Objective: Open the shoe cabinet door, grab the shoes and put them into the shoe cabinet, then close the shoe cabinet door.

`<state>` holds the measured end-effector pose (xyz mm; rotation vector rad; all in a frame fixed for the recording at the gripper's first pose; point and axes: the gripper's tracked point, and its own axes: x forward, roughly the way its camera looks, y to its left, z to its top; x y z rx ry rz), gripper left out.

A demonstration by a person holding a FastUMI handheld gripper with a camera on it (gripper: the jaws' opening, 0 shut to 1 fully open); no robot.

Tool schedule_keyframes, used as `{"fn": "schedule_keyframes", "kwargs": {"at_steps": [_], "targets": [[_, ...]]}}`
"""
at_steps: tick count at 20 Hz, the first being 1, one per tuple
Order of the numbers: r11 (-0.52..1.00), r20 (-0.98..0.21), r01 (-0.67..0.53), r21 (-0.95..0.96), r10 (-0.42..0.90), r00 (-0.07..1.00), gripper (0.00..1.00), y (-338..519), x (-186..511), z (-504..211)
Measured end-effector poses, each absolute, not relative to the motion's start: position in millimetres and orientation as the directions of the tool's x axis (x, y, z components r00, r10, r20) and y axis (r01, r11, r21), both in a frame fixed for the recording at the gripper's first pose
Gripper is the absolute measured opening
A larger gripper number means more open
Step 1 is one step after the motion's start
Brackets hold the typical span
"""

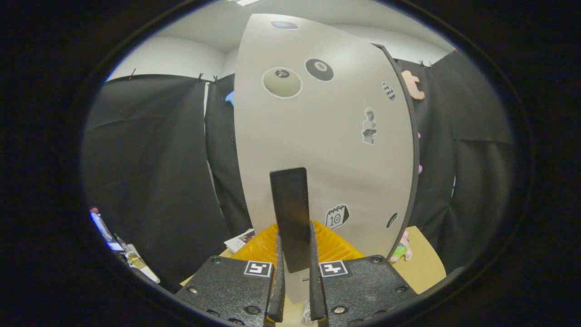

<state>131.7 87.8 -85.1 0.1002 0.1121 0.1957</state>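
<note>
Cabinet door [317, 136], stiff flat panel with stickers, just ahead of the gripper [295, 281]: 1 dark upright handle [290, 213] sits between the 2 fingers, seemingly clamped by both; likely light, swings on hinges, best held at handle.

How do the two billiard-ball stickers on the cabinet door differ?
On the pale grey cabinet door, the cream round ball sticker is larger, pale, and white-outlined; the black eight-ball sticker is smaller, dark, and sits slightly higher, nearer the door's dark edge. Both are round ball stickers high above the black handle, which sits between the gripper's fingers.
</note>
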Motion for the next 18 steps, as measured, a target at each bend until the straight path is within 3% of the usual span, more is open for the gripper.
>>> {"fn": "schedule_keyframes", "kwargs": {"at_steps": [12, 18], "targets": [[0.989, -0.120, -0.138, 0.055, 0.143, 0.982, 0.23, -3, 57, -88], [0.990, -0.124, -0.127, 0.055, 0.133, 0.983, 0.17, -62, 35, -89]]}}
